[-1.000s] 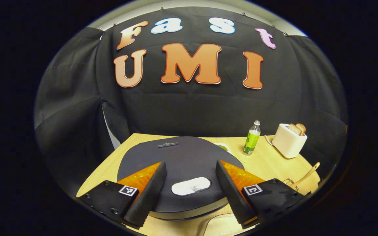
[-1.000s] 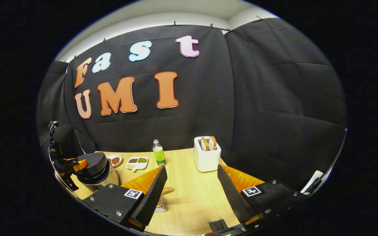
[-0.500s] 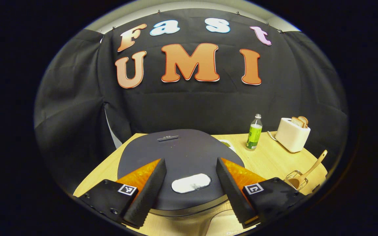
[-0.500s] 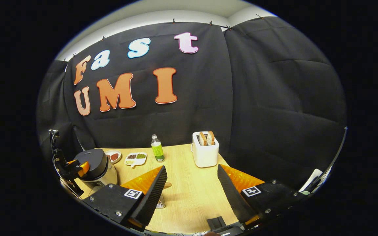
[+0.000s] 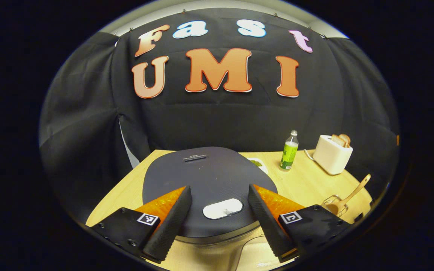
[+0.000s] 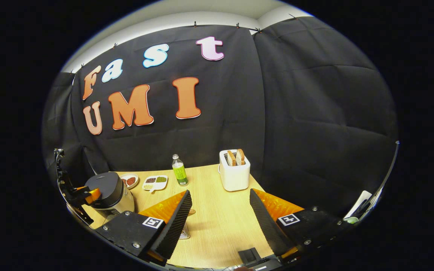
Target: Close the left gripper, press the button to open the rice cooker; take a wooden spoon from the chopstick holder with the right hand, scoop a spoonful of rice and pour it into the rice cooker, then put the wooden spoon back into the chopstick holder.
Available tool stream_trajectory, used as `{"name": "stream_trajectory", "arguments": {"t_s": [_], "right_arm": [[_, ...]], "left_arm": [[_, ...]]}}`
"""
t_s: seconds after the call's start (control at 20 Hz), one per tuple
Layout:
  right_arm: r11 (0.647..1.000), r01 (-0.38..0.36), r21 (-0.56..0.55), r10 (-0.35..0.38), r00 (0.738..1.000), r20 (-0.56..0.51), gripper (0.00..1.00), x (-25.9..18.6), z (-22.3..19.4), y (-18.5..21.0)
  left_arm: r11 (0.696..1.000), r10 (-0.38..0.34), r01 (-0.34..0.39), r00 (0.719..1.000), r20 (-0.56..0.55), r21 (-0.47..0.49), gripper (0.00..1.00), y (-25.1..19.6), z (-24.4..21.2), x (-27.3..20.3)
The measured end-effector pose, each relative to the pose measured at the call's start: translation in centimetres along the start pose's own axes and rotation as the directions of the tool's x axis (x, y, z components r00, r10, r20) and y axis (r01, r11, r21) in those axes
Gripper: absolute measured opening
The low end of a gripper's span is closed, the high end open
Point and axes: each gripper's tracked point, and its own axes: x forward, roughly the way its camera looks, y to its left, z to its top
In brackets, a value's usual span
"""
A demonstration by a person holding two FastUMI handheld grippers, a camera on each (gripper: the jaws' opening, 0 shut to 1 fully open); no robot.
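In the left gripper view the rice cooker (image 5: pixel 209 177) has a dark round lid, shut, with a white oval button (image 5: pixel 223 209) near its front. My left gripper (image 5: pixel 217 218) hovers open just above the lid, the button between its fingers. A wooden spoon (image 5: pixel 347 197) stands in the wire chopstick holder (image 5: pixel 332 201) at the right. In the right gripper view the rice cooker (image 6: pixel 107 192) sits at the left with the left gripper (image 6: pixel 83 194) over it. My right gripper (image 6: pixel 220 222) is open above the table, the holder's base (image 6: pixel 184 233) beside its left finger.
A green bottle (image 6: pixel 179 175) and a white toaster (image 6: pixel 234 175) with bread slices stand at the back of the wooden table (image 6: pixel 217 210). Two small dishes (image 6: pixel 156 183) of grains lie behind the cooker. A dark device (image 6: pixel 251 256) lies at the front edge.
The left gripper has shifted slightly over the lid, the button staying between its fingers. The right gripper has drawn back and up a little, so the table objects look smaller.
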Motion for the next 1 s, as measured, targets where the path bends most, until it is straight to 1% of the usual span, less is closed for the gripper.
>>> {"name": "stream_trajectory", "arguments": {"t_s": [0.05, 0.15, 0.2, 0.25, 0.3, 0.4, 0.45, 0.5, 0.55, 0.6, 0.8, 0.9, 1.0], "right_arm": [[1.0, -0.004, 0.003, 0.004, 1.0, 0.012, 0.95, 0.1, 0.6, 0.1], [1.0, -0.015, 0.006, 0.015, 0.999, 0.035, 0.95, 0.2, 1.8, 0.6], [1.0, -0.023, 0.005, 0.023, 0.999, 0.049, 0.95, 0.3, 2.7, 1.0], [1.0, -0.031, 0.001, 0.031, 0.998, 0.06, 0.95, 0.3, 3.4, 1.4], [0.999, -0.04, -0.005, 0.04, 0.997, 0.07, 0.95, 0.3, 4.1, 1.9], [0.998, -0.061, -0.02, 0.063, 0.993, 0.101, 0.94, 0.3, 6.0, 3.2], [0.997, -0.073, -0.028, 0.076, 0.99, 0.121, 0.94, 0.2, 7.1, 3.9], [0.996, -0.087, -0.035, 0.091, 0.986, 0.141, 0.94, 0.0, 8.2, 4.7], [0.994, -0.104, -0.043, 0.11, 0.981, 0.16, 0.94, -0.1, 9.3, 5.7], [0.992, -0.119, -0.052, 0.126, 0.977, 0.17, 0.94, -0.2, 10.1, 6.6], [0.98, -0.167, -0.105, 0.187, 0.957, 0.223, 0.94, -1.0, 13.2, 9.8], [0.976, -0.186, -0.117, 0.209, 0.949, 0.236, 0.95, -1.3, 13.4, 11.3], [0.973, -0.194, -0.127, 0.219, 0.948, 0.229, 0.95, -1.3, 12.9, 12.2]], "left_arm": [[1.0, 0.01, -0.01, 1.0, 0.009, -0.006, 1.0, 0.7, 1.6, -1.0], [0.999, 0.028, -0.029, 0.998, 0.05, 0.022, 1.0, 2.3, 5.1, -3.3], [0.999, 0.04, -0.042, 0.997, 0.072, 0.02, 1.0, 3.3, 7.2, -4.3], [0.998, 0.068, -0.069, 0.994, 0.085, 0.004, 1.0, 4.7, 8.8, -5.6], [0.997, 0.078, -0.076, 0.991, 0.112, -0.023, 1.0, 5.7, 11.0, -7.0], [0.995, 0.09, -0.082, 0.978, 0.189, -0.052, 0.99, 7.1, 15.8, -10.1], [0.994, 0.106, -0.097, 0.969, 0.221, -0.047, 0.97, 8.2, 17.9, -11.8], [0.993, 0.121, -0.116, 0.962, 0.246, -0.034, 1.0, 9.2, 19.7, -13.4], [0.99, 0.14, -0.138, 0.955, 0.261, -0.026, 0.98, 10.1, 21.0, -15.0], [0.988, 0.152, -0.15, 0.948, 0.278, -0.029, 0.98, 11.0, 22.4, -16.5], [0.983, 0.183, -0.172, 0.919, 0.35, -0.062, 1.0, 13.2, 26.2, -20.9], [0.979, 0.203, -0.195, 0.909, 0.364, -0.058, 0.99, 14.3, 26.1, -21.7], [0.976, 0.214, -0.21, 0.909, 0.357, -0.052, 0.97, 15.0, 25.5, -22.1]]}}
